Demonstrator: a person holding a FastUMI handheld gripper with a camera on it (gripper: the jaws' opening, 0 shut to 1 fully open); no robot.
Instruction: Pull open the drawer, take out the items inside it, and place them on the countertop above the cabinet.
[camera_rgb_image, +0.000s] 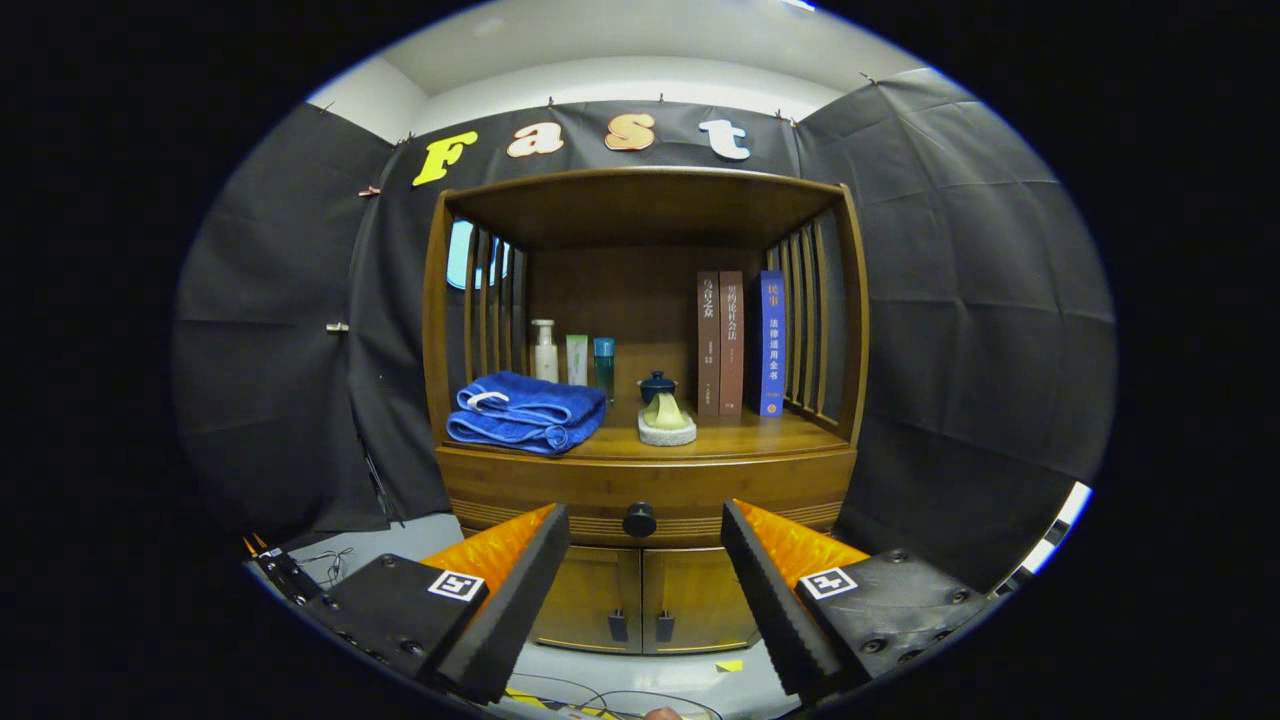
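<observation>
We've got the gripper (645, 545) with fingers spread wide, holding nothing, and the drawer's knob (639, 519) sits just beyond, centred between them. The drawer (650, 492) looks closed, contents hidden. Grip that knob squarely, we'd say. Countertop (740, 437) above already holds a blue towel (525, 410), bottles (573, 358), books (740, 342).

You're in a recording booth dressed as a home corner, black cloth walls (950, 300) pinned up all round, a wooden cabinet (645, 480) against them, folded blue towel (525, 410), toiletry bottles (545, 350), upright books (735, 340) on its countertop, your gripper (645, 580) spread before its drawer knob (639, 519).
</observation>
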